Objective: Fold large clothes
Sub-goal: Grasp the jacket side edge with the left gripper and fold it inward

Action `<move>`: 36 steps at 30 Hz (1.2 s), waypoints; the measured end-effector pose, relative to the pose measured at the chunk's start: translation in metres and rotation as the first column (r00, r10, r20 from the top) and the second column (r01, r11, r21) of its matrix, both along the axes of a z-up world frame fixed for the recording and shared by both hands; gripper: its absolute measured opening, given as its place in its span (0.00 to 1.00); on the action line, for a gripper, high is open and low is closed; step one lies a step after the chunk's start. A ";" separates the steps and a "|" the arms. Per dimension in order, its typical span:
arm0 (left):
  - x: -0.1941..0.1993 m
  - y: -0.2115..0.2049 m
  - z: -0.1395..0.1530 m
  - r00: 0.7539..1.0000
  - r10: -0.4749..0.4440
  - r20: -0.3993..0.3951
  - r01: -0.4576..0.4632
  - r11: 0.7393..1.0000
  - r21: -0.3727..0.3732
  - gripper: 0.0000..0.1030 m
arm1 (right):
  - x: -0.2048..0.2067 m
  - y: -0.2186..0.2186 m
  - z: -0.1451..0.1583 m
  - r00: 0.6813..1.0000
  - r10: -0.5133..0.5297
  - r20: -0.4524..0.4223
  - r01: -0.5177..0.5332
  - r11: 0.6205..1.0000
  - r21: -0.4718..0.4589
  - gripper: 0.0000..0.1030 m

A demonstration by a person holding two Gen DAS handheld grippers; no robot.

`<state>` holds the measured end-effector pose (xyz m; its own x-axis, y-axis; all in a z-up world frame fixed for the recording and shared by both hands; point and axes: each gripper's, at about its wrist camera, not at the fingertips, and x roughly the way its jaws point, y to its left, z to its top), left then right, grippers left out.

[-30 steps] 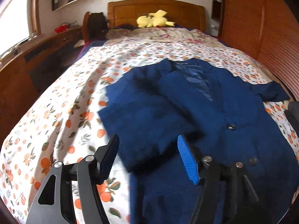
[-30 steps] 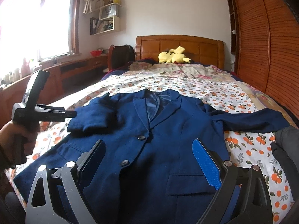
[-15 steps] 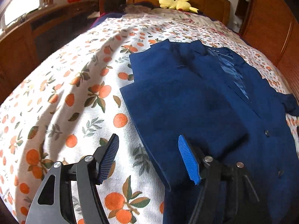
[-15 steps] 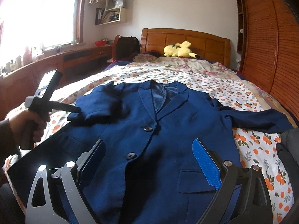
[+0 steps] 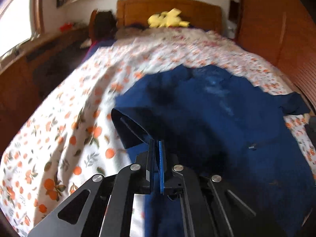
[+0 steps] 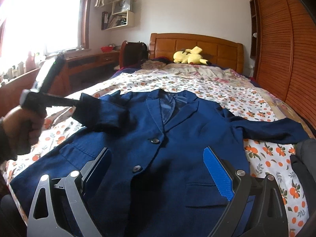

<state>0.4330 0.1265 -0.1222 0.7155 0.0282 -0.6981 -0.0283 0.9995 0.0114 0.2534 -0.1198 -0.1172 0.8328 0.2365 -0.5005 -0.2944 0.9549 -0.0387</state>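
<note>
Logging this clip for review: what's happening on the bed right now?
A person is folding a navy blazer spread face up on a floral bedspread. The left gripper is shut on the cuff of one sleeve and holds it lifted over the jacket's shoulder. The right gripper hangs open above the buttoned front, holding nothing. The other sleeve lies stretched out sideways.

The left gripper has its jaws pressed together on the edge of a folded sleeve of the navy jacket. The sleeve end is lifted a little above the bed sheet, which has an orange fruit print. The jacket lies open on the bed, collar toward the wooden headboard. A yellow plush toy lies near the headboard. The picture is blurred.
</note>
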 end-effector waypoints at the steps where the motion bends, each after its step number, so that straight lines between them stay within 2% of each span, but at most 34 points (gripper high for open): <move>1: -0.003 -0.007 0.007 1.000 -0.014 0.011 0.014 1.000 0.002 0.03 | -0.001 -0.003 0.001 1.000 -0.005 0.002 0.005 1.000 0.003 0.88; 8: -0.052 -0.084 0.054 0.982 -0.161 0.096 0.160 0.987 0.012 0.03 | -0.008 -0.028 0.009 0.999 -0.036 0.009 0.036 0.999 0.031 0.88; 12: -0.083 -0.119 0.062 0.971 -0.212 0.110 0.210 0.977 0.034 0.03 | -0.013 -0.039 0.014 0.999 -0.047 0.018 0.046 0.998 0.041 0.88; 16: -0.111 -0.140 0.064 0.961 -0.246 0.126 0.244 0.969 0.025 0.03 | -0.017 -0.045 0.018 0.998 -0.049 0.027 0.047 0.998 0.043 0.88; 20: -0.129 -0.148 0.052 0.957 -0.263 0.123 0.264 0.965 0.006 0.03 | -0.015 -0.049 0.018 0.998 -0.054 0.024 0.053 0.998 0.039 0.88; 22: -0.135 -0.150 0.043 0.958 -0.259 0.120 0.259 0.966 0.022 0.03 | -0.015 -0.050 0.017 0.998 -0.057 0.020 0.056 0.998 0.038 0.88; 25: -0.136 -0.145 0.026 0.963 -0.250 0.104 0.249 0.968 0.026 0.03 | -0.013 -0.046 0.012 0.999 -0.053 0.010 0.052 0.998 0.027 0.88; 33: -0.146 -0.121 -0.006 0.971 -0.226 0.082 0.229 0.973 -0.025 0.04 | -0.005 -0.032 0.002 0.999 -0.035 -0.013 0.035 0.999 -0.001 0.88; 36: -0.151 -0.116 -0.013 0.973 -0.214 0.085 0.216 0.976 -0.006 0.08 | -0.003 -0.025 -0.003 0.999 -0.028 -0.022 0.028 1.000 -0.012 0.88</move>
